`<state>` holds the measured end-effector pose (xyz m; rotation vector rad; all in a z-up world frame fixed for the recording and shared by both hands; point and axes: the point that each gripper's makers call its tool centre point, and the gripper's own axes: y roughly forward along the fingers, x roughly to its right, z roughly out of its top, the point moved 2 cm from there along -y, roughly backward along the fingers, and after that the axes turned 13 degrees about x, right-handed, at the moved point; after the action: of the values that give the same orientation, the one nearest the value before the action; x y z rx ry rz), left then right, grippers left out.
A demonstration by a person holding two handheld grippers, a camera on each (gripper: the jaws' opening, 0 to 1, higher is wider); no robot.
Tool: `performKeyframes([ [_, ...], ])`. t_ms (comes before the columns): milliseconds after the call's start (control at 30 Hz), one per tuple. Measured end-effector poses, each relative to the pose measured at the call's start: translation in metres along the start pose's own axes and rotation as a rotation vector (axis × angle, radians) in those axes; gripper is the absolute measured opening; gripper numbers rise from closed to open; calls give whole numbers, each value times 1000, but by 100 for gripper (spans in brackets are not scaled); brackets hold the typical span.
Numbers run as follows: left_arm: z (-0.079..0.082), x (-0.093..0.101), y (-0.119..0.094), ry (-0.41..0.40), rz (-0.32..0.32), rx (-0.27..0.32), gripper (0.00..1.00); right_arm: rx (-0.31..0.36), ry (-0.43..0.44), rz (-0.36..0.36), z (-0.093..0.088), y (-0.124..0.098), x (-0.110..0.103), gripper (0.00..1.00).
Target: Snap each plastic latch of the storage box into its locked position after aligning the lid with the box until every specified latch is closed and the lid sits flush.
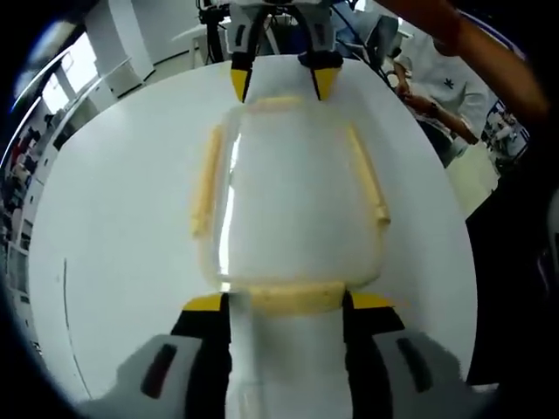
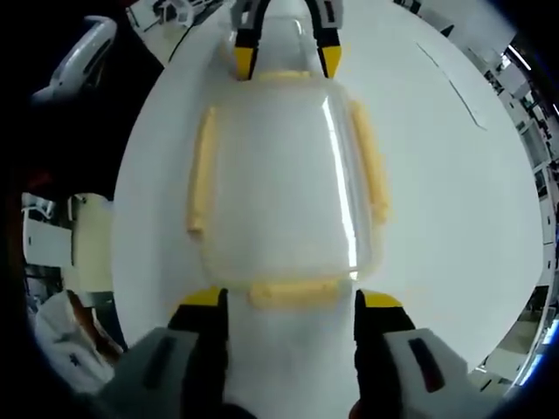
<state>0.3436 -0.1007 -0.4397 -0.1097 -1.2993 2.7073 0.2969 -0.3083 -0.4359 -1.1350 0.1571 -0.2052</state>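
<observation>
A clear storage box with its lid (image 1: 293,192) on stands on a white round table (image 1: 113,218). Pale yellow latches run along all four sides. My left gripper (image 1: 288,303) is open, its yellow-tipped jaws on either side of the near end latch (image 1: 293,298). My right gripper (image 1: 281,83) faces it at the far end latch (image 1: 278,103), also open. In the right gripper view the box (image 2: 284,183) lies between my right gripper (image 2: 291,301) at the near latch (image 2: 293,292) and the left gripper (image 2: 287,59). Side latches (image 2: 203,170) lie against the box walls.
A person in a white shirt (image 1: 437,78) sits beyond the table's far right edge in the left gripper view. White furniture (image 2: 52,231) stands off the table's left side in the right gripper view. Bare tabletop (image 2: 454,175) lies on both sides of the box.
</observation>
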Motion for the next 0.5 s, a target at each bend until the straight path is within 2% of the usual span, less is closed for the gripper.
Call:
performKeyframes([
  [200,2,-1,-2,7,-3,19,38,11,2,18,2,0,-2,46],
  [367,4,-1,-2,20,-14,18,39,15,57,73,0,3,-7,47],
  [500,4,-2,-3,21,-18,22,39,23,55,77,-2,2,-5,48],
])
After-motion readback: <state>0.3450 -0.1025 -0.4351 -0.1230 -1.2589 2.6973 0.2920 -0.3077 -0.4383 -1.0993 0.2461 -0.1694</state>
